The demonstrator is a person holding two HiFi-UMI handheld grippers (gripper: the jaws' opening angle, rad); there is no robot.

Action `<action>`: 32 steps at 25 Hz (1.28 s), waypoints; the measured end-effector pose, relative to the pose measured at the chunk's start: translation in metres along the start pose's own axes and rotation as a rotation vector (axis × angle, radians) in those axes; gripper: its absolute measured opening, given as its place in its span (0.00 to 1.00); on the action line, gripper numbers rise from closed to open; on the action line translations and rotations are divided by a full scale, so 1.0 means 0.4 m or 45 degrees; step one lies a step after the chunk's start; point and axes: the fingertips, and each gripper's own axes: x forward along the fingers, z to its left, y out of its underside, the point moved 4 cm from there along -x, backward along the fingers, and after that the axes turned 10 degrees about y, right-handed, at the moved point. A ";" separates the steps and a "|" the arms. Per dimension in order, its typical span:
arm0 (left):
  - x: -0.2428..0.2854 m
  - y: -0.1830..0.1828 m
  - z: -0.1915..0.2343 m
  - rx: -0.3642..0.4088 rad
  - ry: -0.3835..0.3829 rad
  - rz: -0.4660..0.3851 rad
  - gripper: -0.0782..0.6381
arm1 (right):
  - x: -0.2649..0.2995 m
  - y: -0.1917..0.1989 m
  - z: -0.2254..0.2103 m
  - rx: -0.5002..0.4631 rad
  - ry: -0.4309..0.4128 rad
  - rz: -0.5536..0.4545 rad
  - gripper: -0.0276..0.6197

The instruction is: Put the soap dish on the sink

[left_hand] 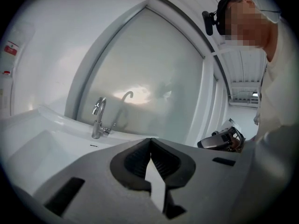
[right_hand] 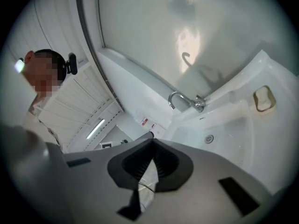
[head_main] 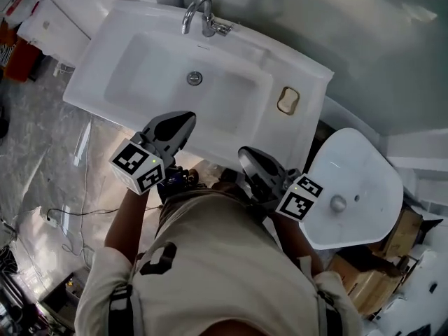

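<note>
- My left tongs (left_hand: 150, 143) are pressed together, ribbed pads meeting at the tips, with nothing between them
- My right tongs (right_hand: 152, 143) are pressed together the same way and hold nothing either
- In the head view both sit close in front of my body, and the left tongs' marker cube (head_main: 138, 165) faces up at me
- The left tongs' tips reach over the near edge of the sink (head_main: 91, 75), while the right tongs stop just short of that edge, further to the right
- Neither pair touches the sink or anything on it
- The soap dish (head_main: 288, 100) lies flat on the sink's right-hand ledge, just beside the bowl and well apart from both tongs
- It is a small rounded rectangle with a tan rim, and the right gripper view shows it far off to the right on that same ledge
- The tap (head_main: 203, 16) stands at the back of the bowl, with the drain (head_main: 194, 78) in the bowl floor in front of it
- A frosted pane (left_hand: 154, 78) rises behind the sink
- To my right is a second basin (head_main: 353, 187), white, with cardboard boxes (head_main: 402, 233) beside it
</note>
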 end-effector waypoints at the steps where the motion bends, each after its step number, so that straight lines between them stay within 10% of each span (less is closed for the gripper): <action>1: -0.027 0.007 0.009 -0.005 -0.027 -0.006 0.14 | 0.016 0.014 0.019 -0.019 -0.016 0.028 0.05; 7: -0.145 0.039 0.028 -0.002 -0.080 -0.030 0.14 | 0.084 0.076 0.093 -0.093 -0.051 0.114 0.05; 25: -0.092 0.013 -0.195 -0.025 0.586 -0.022 0.14 | 0.082 0.108 0.226 -0.213 -0.041 0.012 0.05; 32: -0.116 -0.006 -0.201 0.149 0.780 0.124 0.13 | 0.083 0.126 0.274 -0.297 0.088 -0.041 0.05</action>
